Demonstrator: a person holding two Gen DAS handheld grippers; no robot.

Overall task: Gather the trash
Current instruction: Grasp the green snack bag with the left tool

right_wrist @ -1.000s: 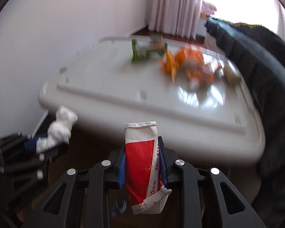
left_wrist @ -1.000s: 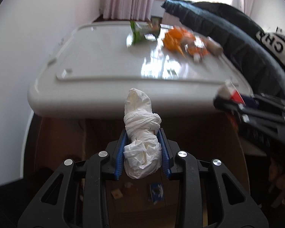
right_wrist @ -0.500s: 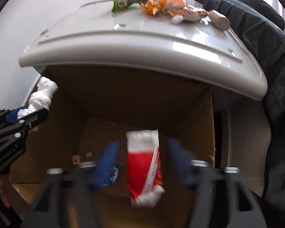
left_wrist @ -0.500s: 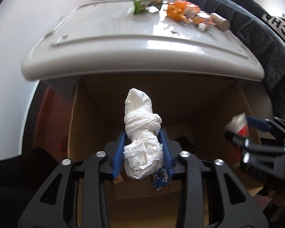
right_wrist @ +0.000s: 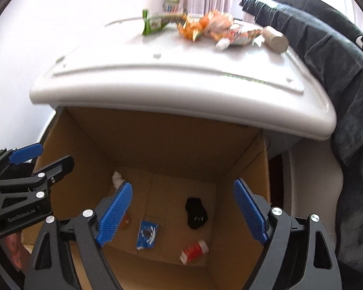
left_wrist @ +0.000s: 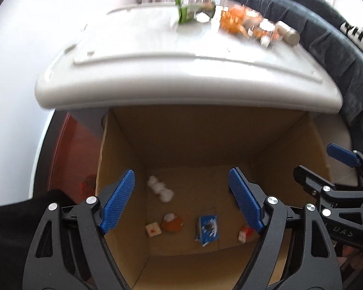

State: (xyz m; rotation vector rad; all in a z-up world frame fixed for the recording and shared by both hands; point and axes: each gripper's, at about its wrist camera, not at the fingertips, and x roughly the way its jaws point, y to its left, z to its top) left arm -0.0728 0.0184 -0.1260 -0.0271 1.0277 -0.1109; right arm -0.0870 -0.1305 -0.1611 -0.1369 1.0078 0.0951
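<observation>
My left gripper (left_wrist: 181, 172) hangs over an open cardboard box (left_wrist: 230, 133). Its jaws are opening and nothing is between them. The white tissue wad (left_wrist: 161, 189) lies on the box floor below. My right gripper (right_wrist: 183, 183) is also above the box, its jaws opening with nothing between them. The red and white carton (right_wrist: 193, 247) lies on the floor near the front. Each gripper shows at the edge of the other's view. More trash sits on the white table (left_wrist: 181, 72): a green wrapper (left_wrist: 188, 12), orange wrappers (left_wrist: 234, 19) and a beige cylinder (left_wrist: 288, 33).
In the box there are also a blue wrapper (right_wrist: 147, 234), a black item (right_wrist: 195, 213), an orange piece (left_wrist: 173, 223) and a small white cube (left_wrist: 153, 229). The table edge overhangs the box's far side. A dark garment (left_wrist: 326, 36) lies along the right.
Both grippers have opened. The tissue wad left the left one and the carton left the right one; both now lie in the box. Both views tipped down over the box.
</observation>
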